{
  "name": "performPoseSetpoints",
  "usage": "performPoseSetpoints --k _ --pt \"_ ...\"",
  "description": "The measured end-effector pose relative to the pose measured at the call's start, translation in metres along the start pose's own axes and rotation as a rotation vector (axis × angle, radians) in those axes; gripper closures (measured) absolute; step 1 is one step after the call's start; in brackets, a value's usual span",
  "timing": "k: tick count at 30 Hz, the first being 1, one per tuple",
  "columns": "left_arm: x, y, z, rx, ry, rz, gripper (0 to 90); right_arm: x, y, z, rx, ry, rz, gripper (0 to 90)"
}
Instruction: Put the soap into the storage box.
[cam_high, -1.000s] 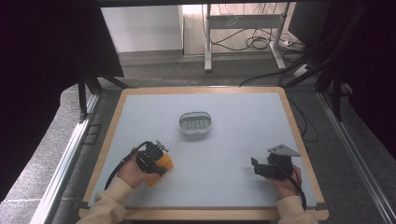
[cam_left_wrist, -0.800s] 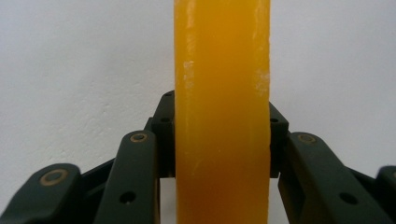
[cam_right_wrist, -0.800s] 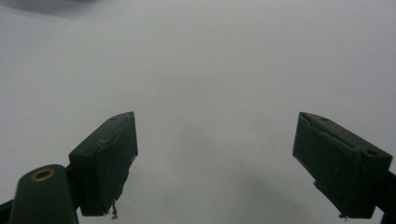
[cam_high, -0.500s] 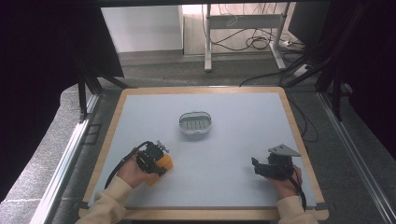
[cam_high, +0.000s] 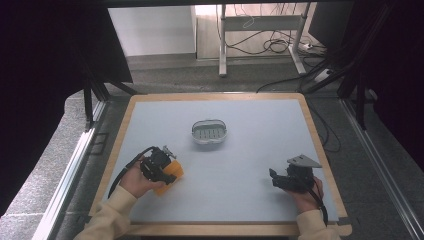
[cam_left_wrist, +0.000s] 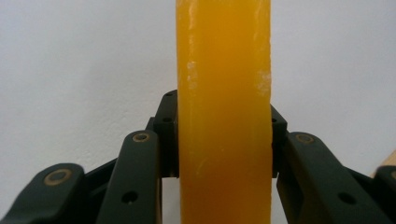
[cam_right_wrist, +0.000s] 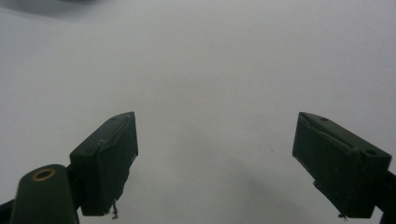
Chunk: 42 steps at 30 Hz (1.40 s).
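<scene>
An orange soap-like bar (cam_left_wrist: 224, 116) stands on edge between the jaws in the left gripper view, clamped on both flat sides. In the high view my left gripper (cam_high: 167, 170) holds that orange bar (cam_high: 171, 174) low over the table at the front left. My right gripper (cam_high: 274, 178) rests at the front right, a grey three-cornered plate on top. In the right gripper view its jaws are wide apart with bare table between them, so the right gripper (cam_right_wrist: 215, 163) is open and holds nothing. A small white oval dish (cam_high: 209, 133) with a slotted floor sits at the table's middle.
The table (cam_high: 250, 165) has a pale grey top with a wooden rim. Black metal frame legs and cables stand on the floor beyond the far edge. A person's sleeved forearms come in from the bottom of the high view.
</scene>
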<state>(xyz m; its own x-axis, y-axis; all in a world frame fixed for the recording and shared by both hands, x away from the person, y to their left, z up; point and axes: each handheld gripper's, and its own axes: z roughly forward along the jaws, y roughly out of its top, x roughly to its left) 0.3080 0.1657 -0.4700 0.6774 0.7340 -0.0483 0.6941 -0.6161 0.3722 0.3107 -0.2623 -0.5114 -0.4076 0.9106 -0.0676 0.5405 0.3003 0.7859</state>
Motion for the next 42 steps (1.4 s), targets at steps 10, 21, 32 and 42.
performPoseSetpoints --k 10,21,32,42 --pt "0.004 0.004 -0.008 -0.018 -0.003 0.009 61.9 0.0 0.0 0.0 0.001 0.0 -0.002 14.5" --pt "0.007 0.008 -0.018 -0.032 0.003 0.022 61.9 0.0 0.0 0.0 -0.004 0.002 -0.003 14.6" --pt "0.011 0.014 -0.029 -0.061 0.005 0.037 61.9 -0.001 0.0 -0.001 -0.012 -0.001 -0.001 14.7" --pt "0.013 0.023 -0.036 -0.076 0.011 0.044 61.9 -0.001 0.0 -0.001 -0.016 -0.001 -0.004 14.8"
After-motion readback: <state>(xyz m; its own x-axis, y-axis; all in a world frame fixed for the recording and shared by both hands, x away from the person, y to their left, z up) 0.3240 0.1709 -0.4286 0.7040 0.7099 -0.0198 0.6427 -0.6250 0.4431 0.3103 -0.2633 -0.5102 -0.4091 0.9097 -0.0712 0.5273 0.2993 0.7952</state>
